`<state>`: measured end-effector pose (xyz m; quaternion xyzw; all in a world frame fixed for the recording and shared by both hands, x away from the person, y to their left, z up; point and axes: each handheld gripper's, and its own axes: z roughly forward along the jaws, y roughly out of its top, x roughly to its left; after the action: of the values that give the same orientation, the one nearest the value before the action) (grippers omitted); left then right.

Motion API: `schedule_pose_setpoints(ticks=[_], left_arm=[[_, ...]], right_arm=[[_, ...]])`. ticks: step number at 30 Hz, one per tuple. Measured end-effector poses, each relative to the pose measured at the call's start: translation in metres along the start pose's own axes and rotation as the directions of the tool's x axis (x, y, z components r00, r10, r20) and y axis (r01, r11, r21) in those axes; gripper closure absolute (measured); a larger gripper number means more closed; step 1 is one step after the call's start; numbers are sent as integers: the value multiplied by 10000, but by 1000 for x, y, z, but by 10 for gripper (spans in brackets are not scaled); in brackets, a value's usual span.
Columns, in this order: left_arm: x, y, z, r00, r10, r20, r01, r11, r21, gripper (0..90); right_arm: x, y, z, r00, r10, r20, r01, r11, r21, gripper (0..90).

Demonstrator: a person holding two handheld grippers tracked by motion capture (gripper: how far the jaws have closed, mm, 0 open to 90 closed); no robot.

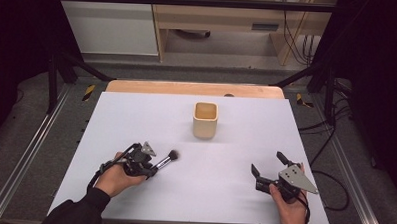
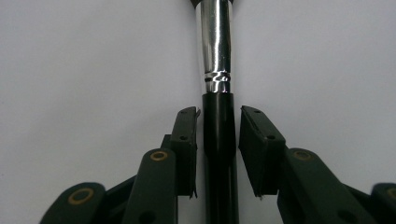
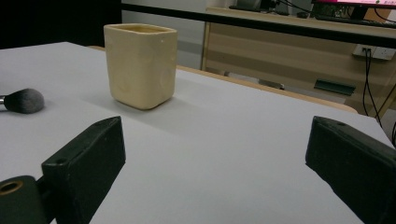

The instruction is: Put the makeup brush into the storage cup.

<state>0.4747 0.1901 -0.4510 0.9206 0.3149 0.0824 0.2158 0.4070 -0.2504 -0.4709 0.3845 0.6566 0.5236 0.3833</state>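
Observation:
A makeup brush [image 1: 166, 161] with a black handle, silver ferrule and dark bristle head lies on the white table [image 1: 136, 115], pointing up and right. My left gripper [image 1: 154, 168] straddles its handle. In the left gripper view the brush [image 2: 217, 42] runs between the two pads, with a thin gap showing on each side, and the left gripper [image 2: 218, 116] is nearly closed. A cream square cup [image 1: 205, 120] stands upright at the table's middle back. My right gripper [image 1: 267, 163] rests wide open at the front right, holding nothing. The right gripper [image 3: 217, 140] faces the cup [image 3: 140, 65] and the brush head [image 3: 24, 100].
A wooden strip [image 1: 192, 88] runs along the table's far edge. Black frame bars [image 1: 190, 1] and cables [image 1: 331, 131] stand beyond and beside the table. A wooden desk [image 3: 289, 51] is behind it. White surface lies between the two grippers and around the cup.

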Motion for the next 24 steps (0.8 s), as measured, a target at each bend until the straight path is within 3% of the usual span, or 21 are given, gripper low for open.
schedule_pose_setpoints(ticks=[6,16,24], left_arm=[[-2,0,1,10000,57,-70,-57,10000,-17,735],[-6,-1,1,9989,366,-308,-374,9990,-258,745],[-8,2,-8,9985,305,-464,-356,9929,-1134,746]], right_arm=[[0,0,0,10000,33,-4,-33,10000,-22,51],[0,0,0,10000,45,28,-45,10000,-7,51],[0,0,0,10000,10,27,-10,10000,-16,50]])
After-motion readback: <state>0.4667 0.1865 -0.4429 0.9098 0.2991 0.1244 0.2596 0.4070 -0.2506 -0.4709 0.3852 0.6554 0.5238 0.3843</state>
